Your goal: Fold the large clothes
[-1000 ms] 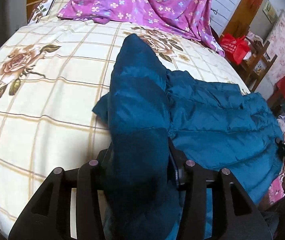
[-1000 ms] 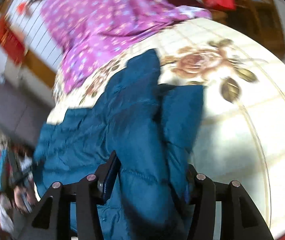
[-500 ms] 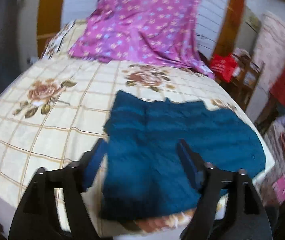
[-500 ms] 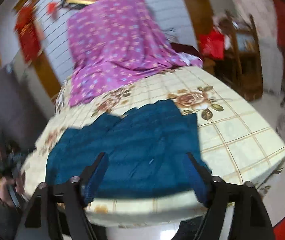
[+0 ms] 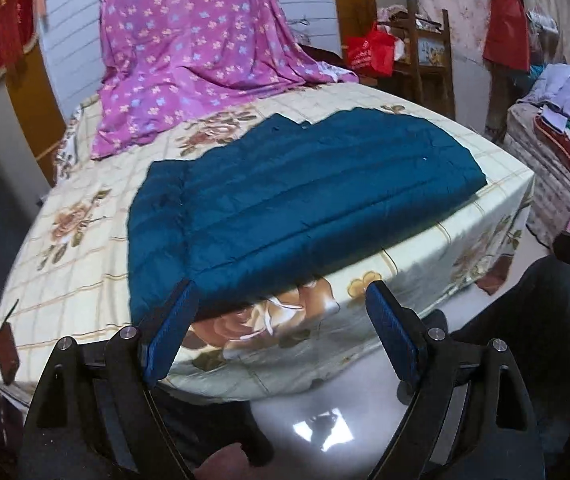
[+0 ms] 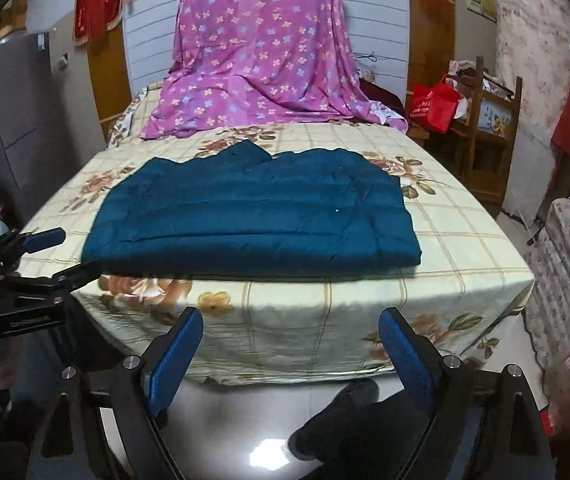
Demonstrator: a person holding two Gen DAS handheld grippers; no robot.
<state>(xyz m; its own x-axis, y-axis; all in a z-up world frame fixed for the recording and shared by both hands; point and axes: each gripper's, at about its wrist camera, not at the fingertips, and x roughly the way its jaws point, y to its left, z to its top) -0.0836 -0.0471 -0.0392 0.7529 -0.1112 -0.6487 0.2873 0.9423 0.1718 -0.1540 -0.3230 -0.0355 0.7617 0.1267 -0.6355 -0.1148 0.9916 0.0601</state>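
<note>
One folded blue jacket (image 6: 253, 220) on bed (image 6: 365, 320)

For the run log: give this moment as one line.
left gripper: jaws open, empty | right gripper: jaws open, empty | blue jacket: folded on bed

We hold black plastic grippers (image 6: 291, 344) with blue ribbed pads (image 6: 173, 354) and silver screws (image 6: 131, 361), and wear dark trousers (image 6: 369, 432) and a black shoe (image 6: 337, 400).
</note>
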